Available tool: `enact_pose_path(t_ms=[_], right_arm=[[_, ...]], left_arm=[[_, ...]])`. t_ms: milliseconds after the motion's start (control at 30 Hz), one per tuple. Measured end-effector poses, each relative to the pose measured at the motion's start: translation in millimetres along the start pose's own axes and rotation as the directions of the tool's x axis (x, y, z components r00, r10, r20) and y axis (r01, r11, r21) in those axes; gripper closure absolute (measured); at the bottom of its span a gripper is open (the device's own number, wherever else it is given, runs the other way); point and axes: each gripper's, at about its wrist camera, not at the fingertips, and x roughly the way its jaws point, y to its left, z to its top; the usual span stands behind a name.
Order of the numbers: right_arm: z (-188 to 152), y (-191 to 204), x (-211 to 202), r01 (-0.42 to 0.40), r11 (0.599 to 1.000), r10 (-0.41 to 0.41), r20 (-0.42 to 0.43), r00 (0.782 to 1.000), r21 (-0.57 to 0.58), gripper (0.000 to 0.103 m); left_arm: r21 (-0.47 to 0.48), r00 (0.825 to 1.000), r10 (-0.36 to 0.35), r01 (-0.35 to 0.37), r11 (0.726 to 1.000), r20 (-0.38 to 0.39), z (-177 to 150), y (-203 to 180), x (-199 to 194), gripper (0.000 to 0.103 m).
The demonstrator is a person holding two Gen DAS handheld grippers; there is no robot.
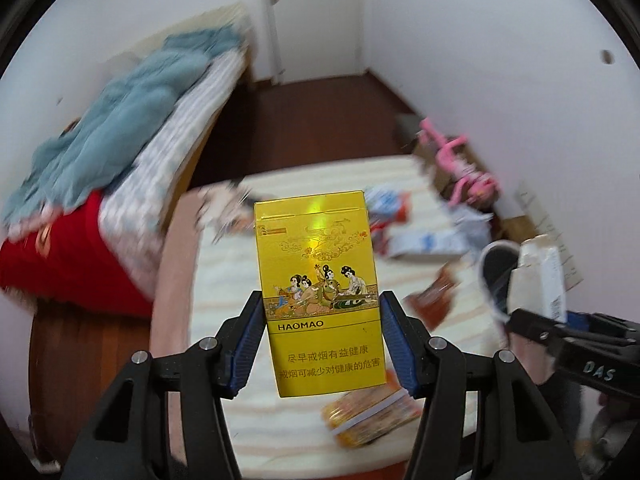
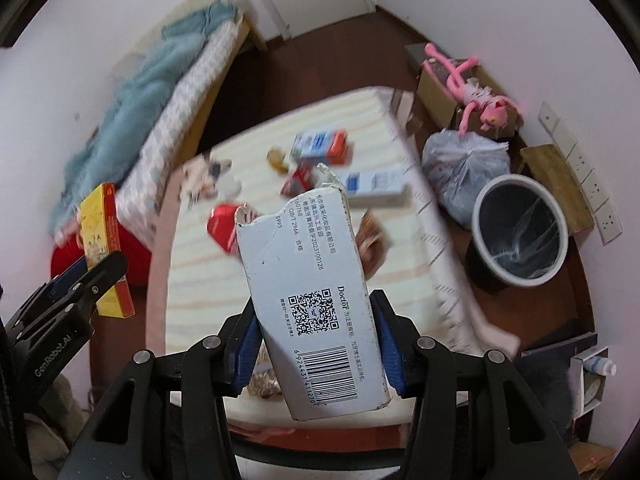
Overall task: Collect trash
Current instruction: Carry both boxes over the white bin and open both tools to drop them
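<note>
Clamped upright between the blue-padded fingers of the left gripper [image 1: 322,340], a yellow HAOMAO cigarette pack [image 1: 318,292] fills the near view, its printed face turned to the lens and its lower half pinched from both sides. Across the scene, the right gripper [image 2: 314,344] pinches a torn white toothpaste box [image 2: 308,296], tilted slightly, with a QR code and barcode on the side facing the camera and a ragged, ripped top end. Each tool shows in the other's camera: the yellow pack appears at the left edge of the right wrist view, the white carton at the right edge of the left wrist view.

Below both lies a striped cream mattress [image 2: 200,280] strewn with more litter, including a blue, white and orange carton [image 2: 320,145], a blue-and-white box [image 2: 374,184], a red wrapper [image 2: 224,228] and an orange-and-yellow packet [image 1: 370,416] just under the left tool. Beside the mattress on the dark wood floor stands a round waste bin [image 2: 520,228] lined with clear plastic, and just behind it a tied grey plastic bag [image 2: 464,168]. A pink plush toy [image 2: 472,88] sprawls over cardboard boxes by the wall. A bed with a blue blanket [image 1: 120,120] runs along the far left wall; background detail is motion-blurred.
</note>
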Motion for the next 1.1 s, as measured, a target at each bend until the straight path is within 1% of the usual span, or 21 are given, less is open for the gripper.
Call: enact_pose_path(t_ms=[133,233,300,367,433,467,500,533,567,633,667,733,767,800,900,933,967,1000,1033,1067,1100], right_arm=[[25.6,-48.6,-33.7,0.0,0.998,-0.003,0.051,0.999,0.056,0.05],[41.8,-96.2,-48.4,0.046,0.994,-0.054,0.072,0.996,0.104,0.05],[51.0,-139.9,-48.7,0.095,0.984,-0.106,0.063,0.992,0.151,0.05],[57.5,-183.1,-38.1,0.135,0.97,-0.143,0.027,0.989,0.203,0.05],[61.4,-225.1,-19.1,0.169,0.955,-0.166,-0.033,0.986,0.246,0.05],[61.7,-243.8,-9.8,0.181,0.946,-0.173,-0.056,0.983,0.268,0.05],[62.3,-268.4,6.1,0.2,0.936,-0.178,-0.1,0.979,0.291,0.05],[62.9,-285.1,15.5,0.21,0.928,-0.18,-0.124,0.976,0.309,0.05],[62.6,-306.9,30.7,0.215,0.917,-0.171,-0.156,0.973,0.337,0.05],[63.4,-340.2,53.8,0.227,0.9,-0.159,-0.206,0.966,0.372,0.05],[63.9,-357.6,69.8,0.228,0.891,-0.141,-0.237,0.961,0.392,0.05],[62.6,-382.3,93.3,0.226,0.875,-0.112,-0.276,0.955,0.428,0.05],[63.8,-394.4,108.3,0.227,0.87,-0.096,-0.301,0.949,0.437,0.05],[64.7,-404.5,120.9,0.231,0.864,-0.085,-0.322,0.943,0.447,0.05],[64.3,-424.7,151.8,0.239,0.851,-0.057,-0.371,0.927,0.467,0.049],[64.7,-429.2,160.6,0.237,0.849,-0.046,-0.38,0.924,0.473,0.049],[65.4,-434.5,171.0,0.229,0.849,-0.031,-0.389,0.921,0.475,0.049],[65.3,-439.1,177.4,0.229,0.848,-0.027,-0.393,0.919,0.478,0.048],[66.4,-442.2,183.3,0.228,0.849,-0.025,-0.394,0.919,0.477,0.047],[66.9,-444.3,188.4,0.221,0.851,-0.019,-0.393,0.92,0.476,0.036],[66.9,-445.6,190.8,0.217,0.849,-0.016,-0.387,0.922,0.482,0.02]], left_arm=[[0.066,0.996,-0.092,0.09,0.994,0.024,37.7,-54.0,-4.2,0.049],[0.125,0.987,-0.16,0.159,0.979,-0.006,62.2,-104.5,9.0,0.049],[0.17,0.977,-0.208,0.214,0.962,-0.054,74.7,-145.3,26.9,0.049],[0.205,0.959,-0.251,0.274,0.94,-0.129,82.4,-185.7,52.1,0.049],[0.242,0.935,-0.272,0.325,0.914,-0.227,85.3,-229.8,87.3,0.049],[0.263,0.915,-0.277,0.356,0.897,-0.295,84.3,-255.1,111.6,0.049],[0.266,0.895,-0.274,0.376,0.888,-0.351,82.6,-272.3,131.5,0.049],[0.268,0.875,-0.267,0.391,0.88,-0.403,80.0,-289.7,152.4,0.049],[0.267,0.847,-0.26,0.414,0.87,-0.464,76.3,-306.7,175.2,0.049],[0.252,0.78,-0.233,0.444,0.86,-0.581,66.6,-337.1,223.6,0.049],[0.241,0.734,-0.22,0.466,0.852,-0.642,60.4,-351.8,248.2,0.049],[0.215,0.667,-0.189,0.474,0.854,-0.721,50.3,-373.2,286.3,0.049],[0.198,0.627,-0.179,0.483,0.853,-0.758,44.7,-382.1,305.4,0.049],[0.177,0.594,-0.177,0.488,0.855,-0.785,41.1,-387.5,320.6,0.049],[0.126,0.526,-0.157,0.463,0.877,-0.836,31.5,-399.0,358.2,0.048],[0.111,0.511,-0.153,0.451,0.886,-0.846,29.5,-400.4,367.8,0.048],[0.112,0.508,-0.143,0.439,0.892,-0.849,28.0,-402.9,372.2,0.048],[0.115,0.512,-0.135,0.427,0.897,-0.848,27.6,-402.5,376.3,0.044],[0.115,0.522,-0.133,0.416,0.902,-0.843,28.7,-401.1,378.7,0.032],[0.116,0.532,-0.131,0.407,0.906,-0.837,30.7,-402.5,380.2,0.024],[0.115,0.548,-0.136,0.398,0.91,-0.825,33.0,-399.4,379.2,0.011]])
